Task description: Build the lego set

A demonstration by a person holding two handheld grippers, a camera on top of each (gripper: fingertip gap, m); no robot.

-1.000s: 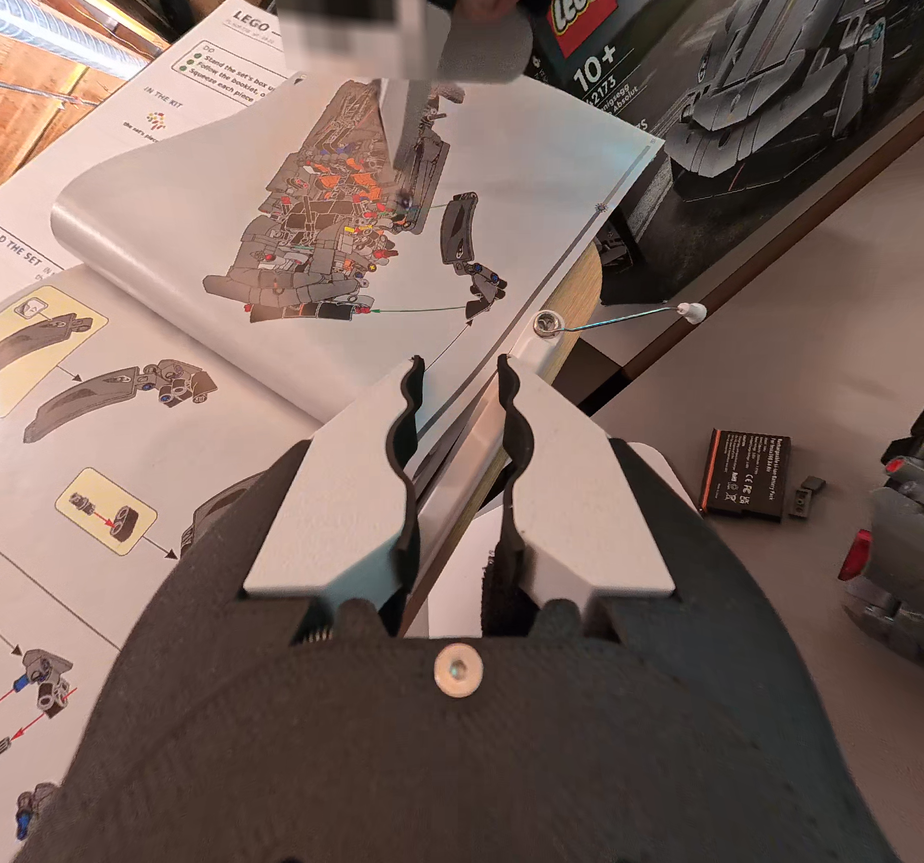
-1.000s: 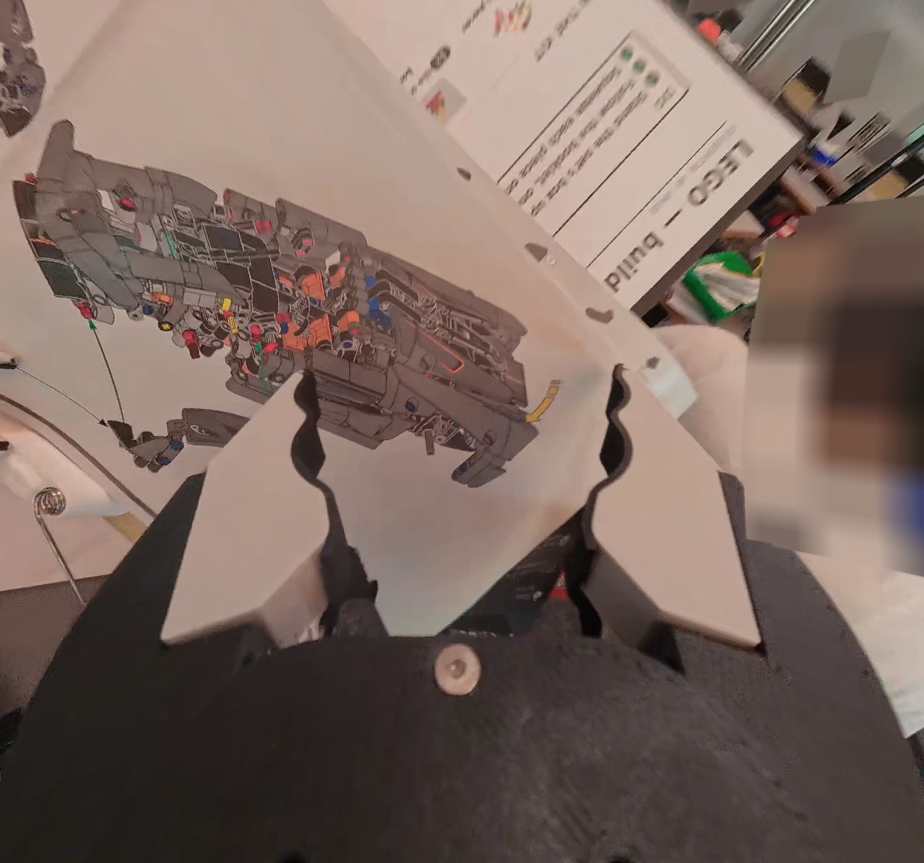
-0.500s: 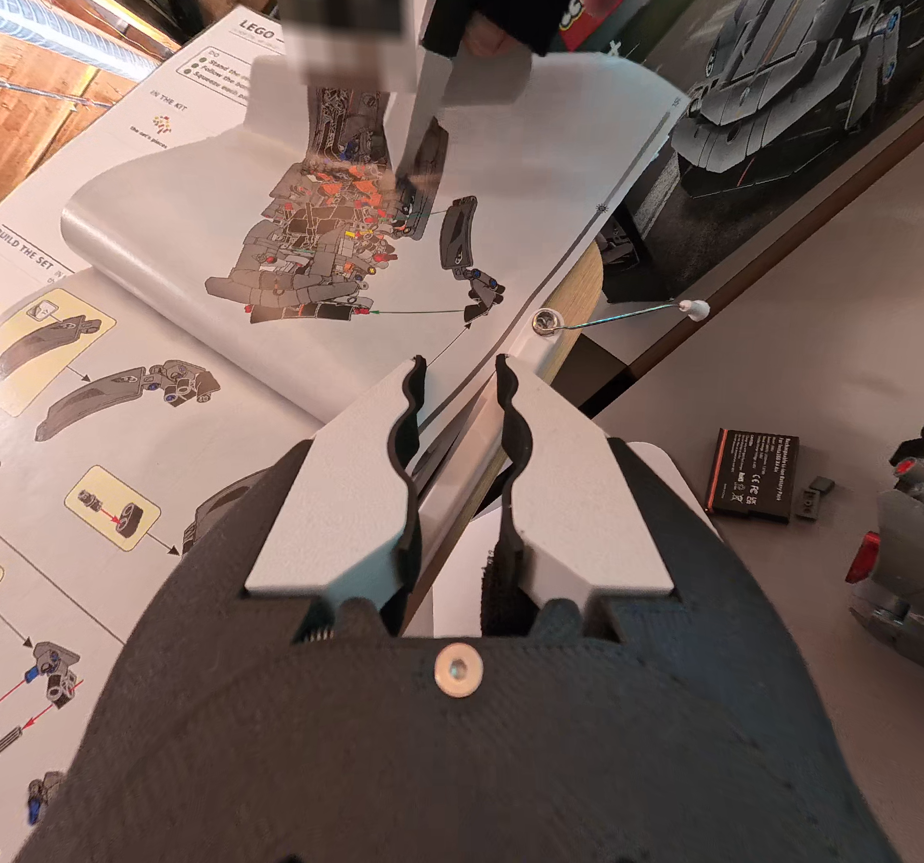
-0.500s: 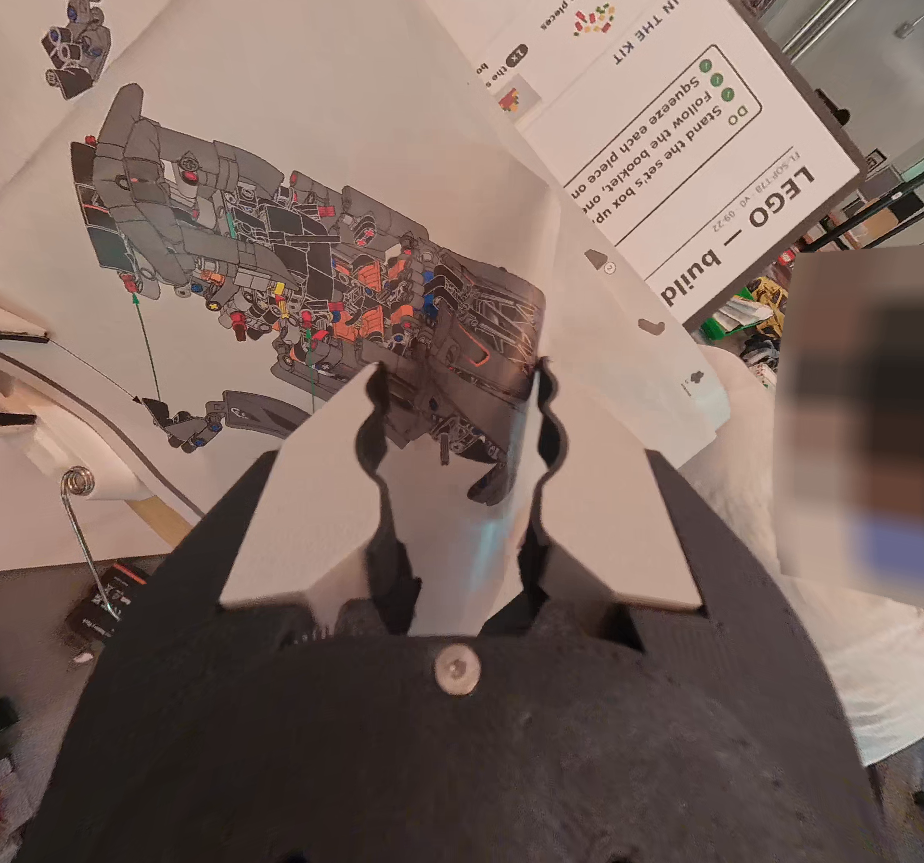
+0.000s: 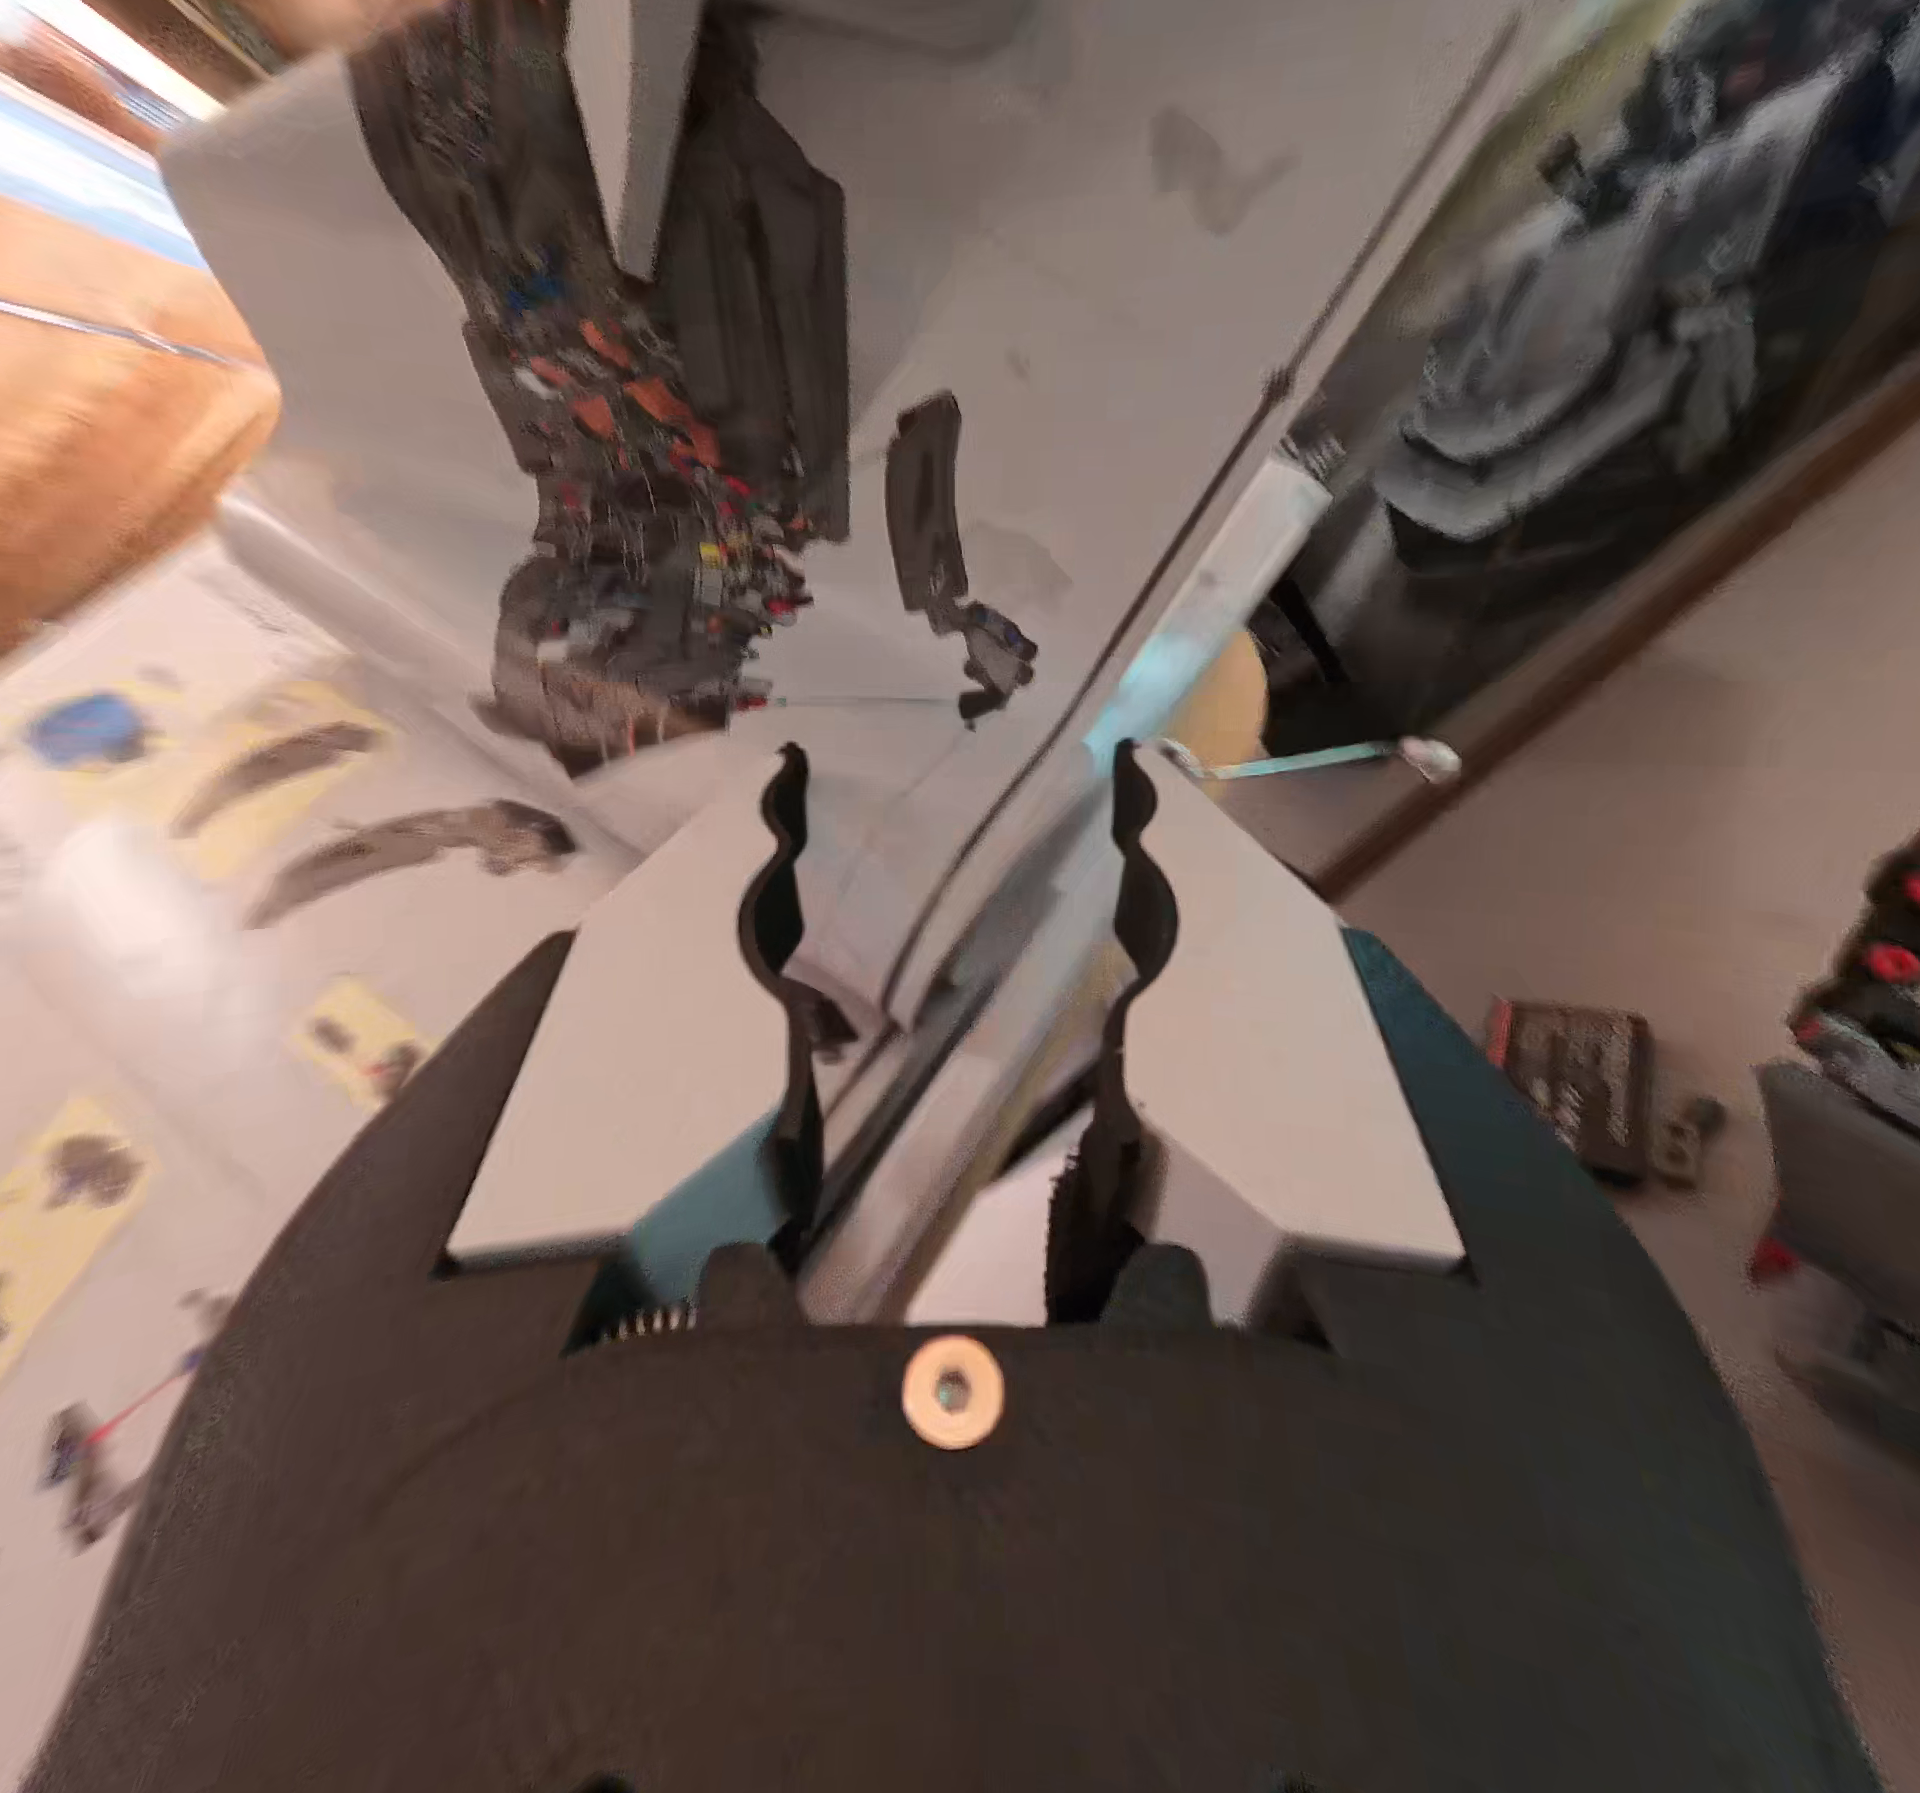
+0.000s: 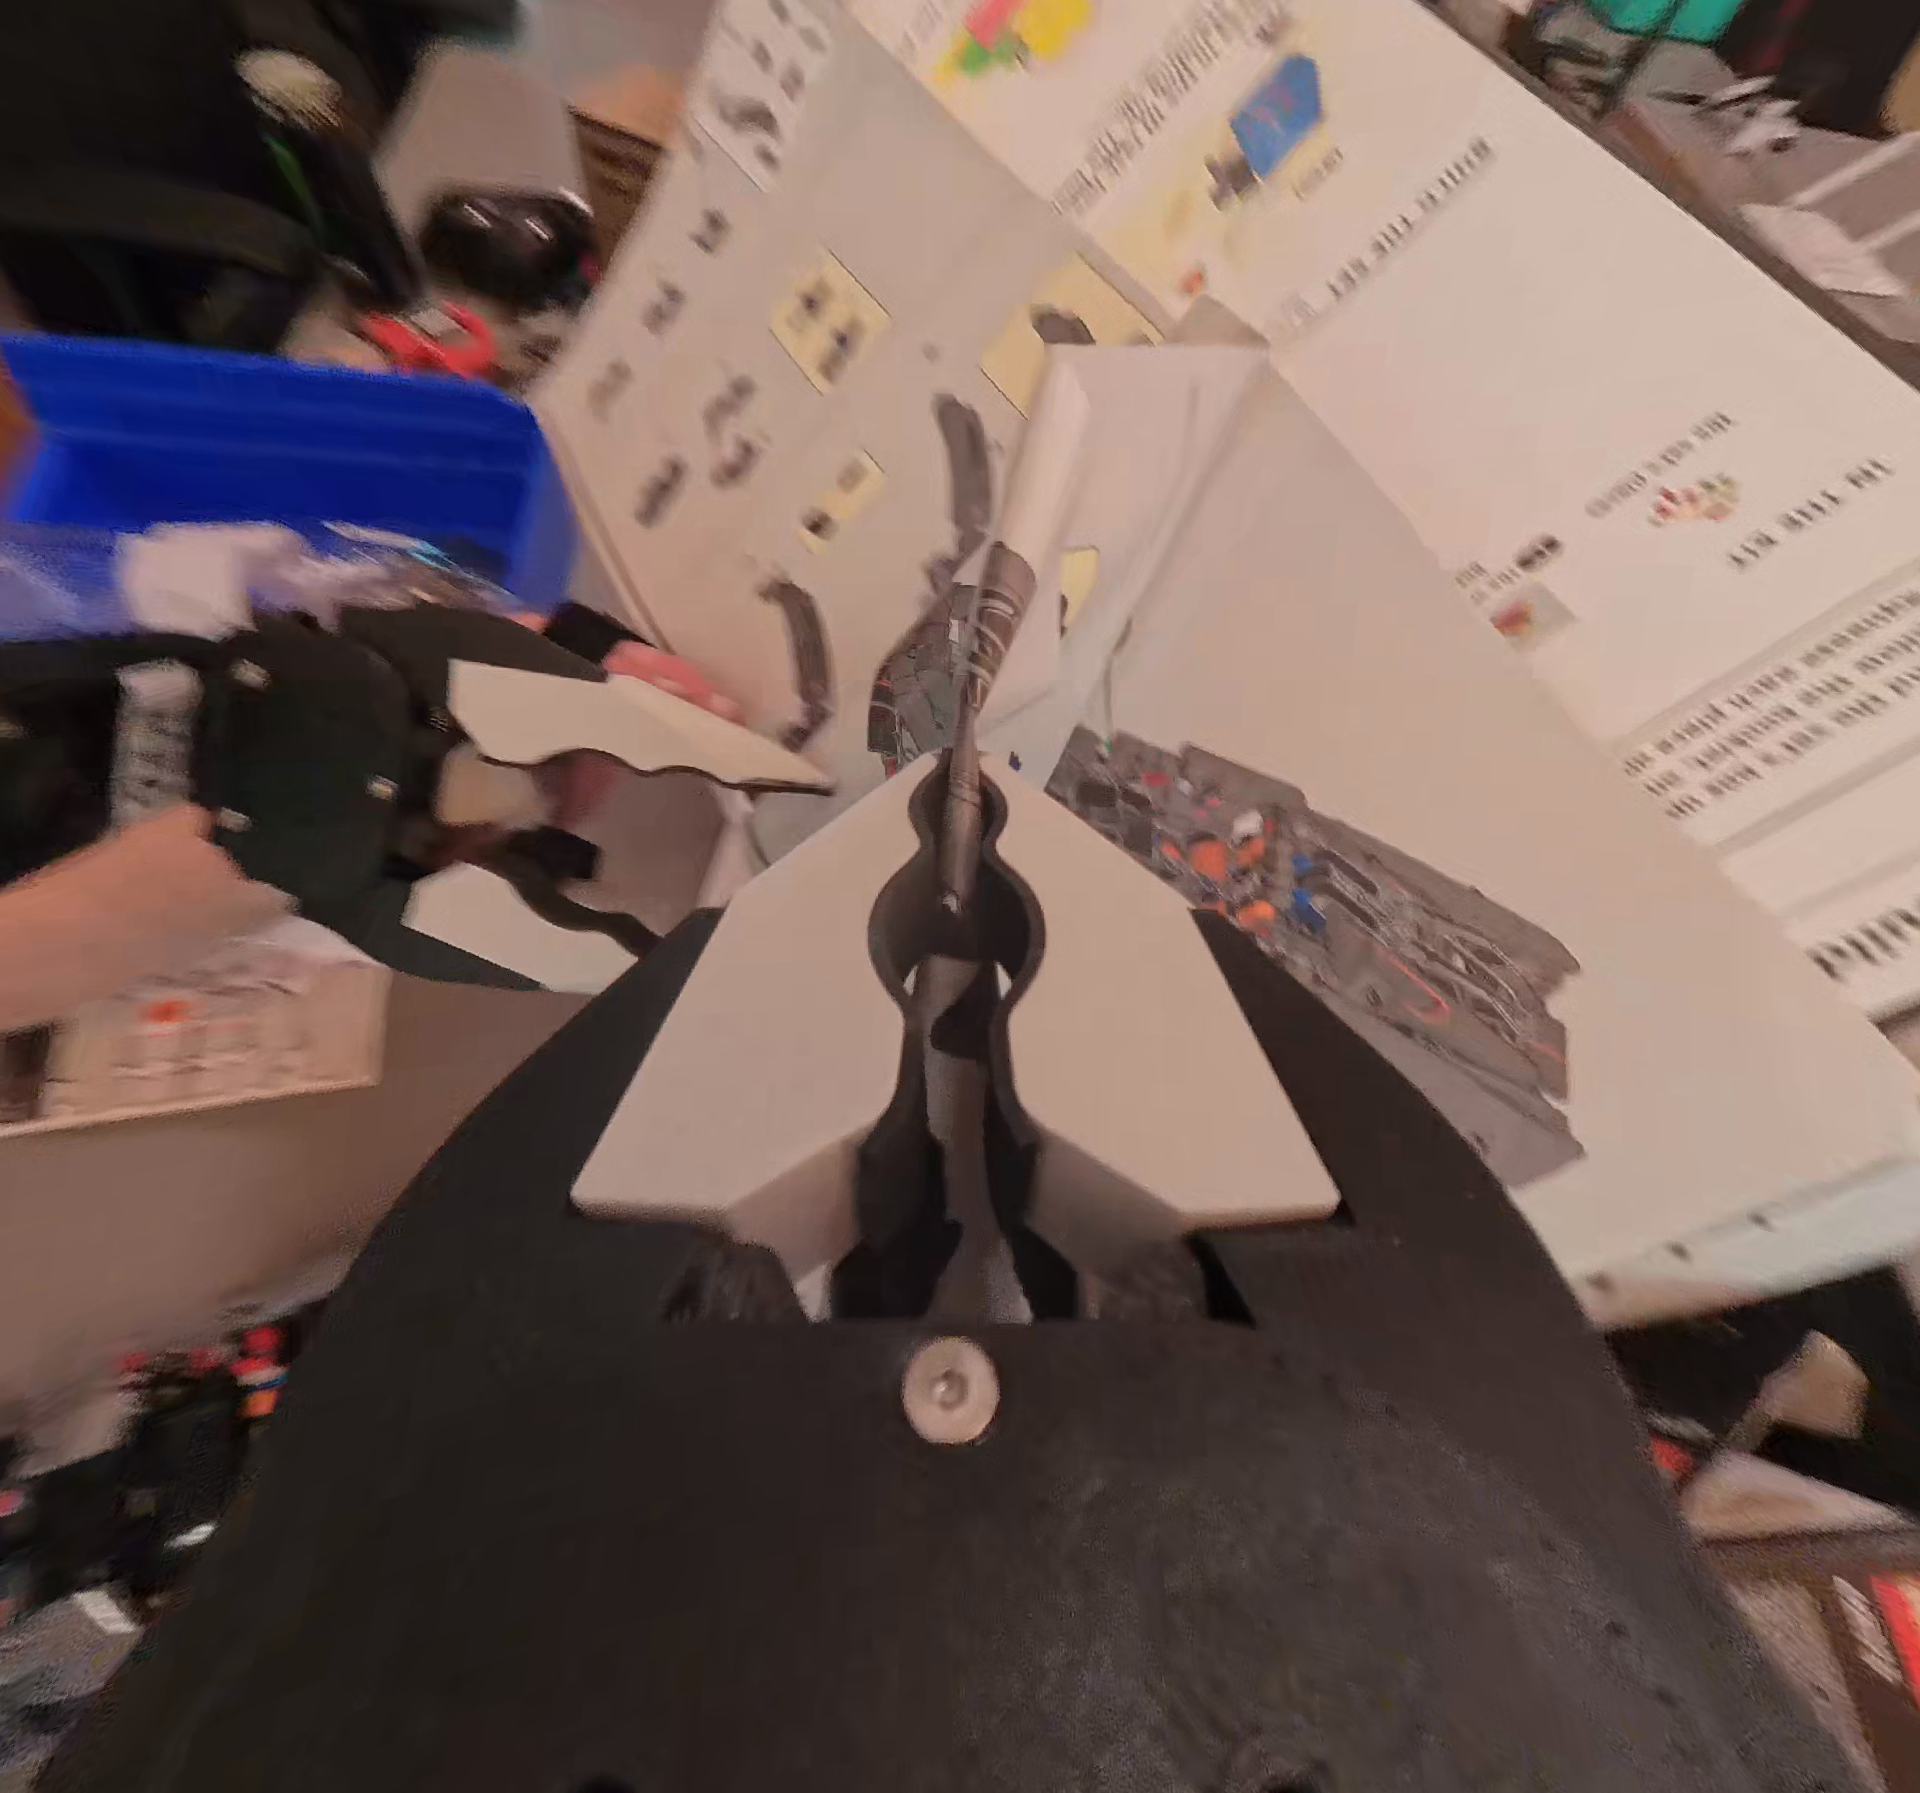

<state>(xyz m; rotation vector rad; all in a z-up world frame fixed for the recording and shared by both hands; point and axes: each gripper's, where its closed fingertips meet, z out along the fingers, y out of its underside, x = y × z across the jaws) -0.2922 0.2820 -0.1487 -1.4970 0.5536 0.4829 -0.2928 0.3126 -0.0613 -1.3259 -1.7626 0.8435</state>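
Note:
The instruction booklet lies open on a stand, with printed build steps on its left page (image 5: pixel 156 912). One page (image 5: pixel 1039 237) with a large grey car diagram is lifted and curled upward. My right gripper (image 6: pixel 958 779) is shut on the edge of this page (image 6: pixel 1351 756); its white finger (image 5: pixel 634 81) shows at the top of the left wrist view. My left gripper (image 5: pixel 956 756) is open at the booklet's lower right edge, which runs between its fingers without being pressed. It also shows open in the right wrist view (image 6: pixel 717 860).
The set's box (image 5: pixel 1610 341) leans behind the booklet. A wire page holder (image 5: pixel 1309 759) sticks out at the stand's edge. A small black pack (image 5: pixel 1569 1078) and a partly built grey model (image 5: pixel 1860 1068) lie to the right. A blue bin (image 6: pixel 260 455) stands at the left. The right gripper is farther from the small black pack (image 5: pixel 1569 1078), some 30 centimetres, than the left, some 20 centimetres.
My right gripper closed on the page and lifted it, turning it over. My left gripper's fingers spread wider around the booklet's edge. Both views are now blurred by motion.

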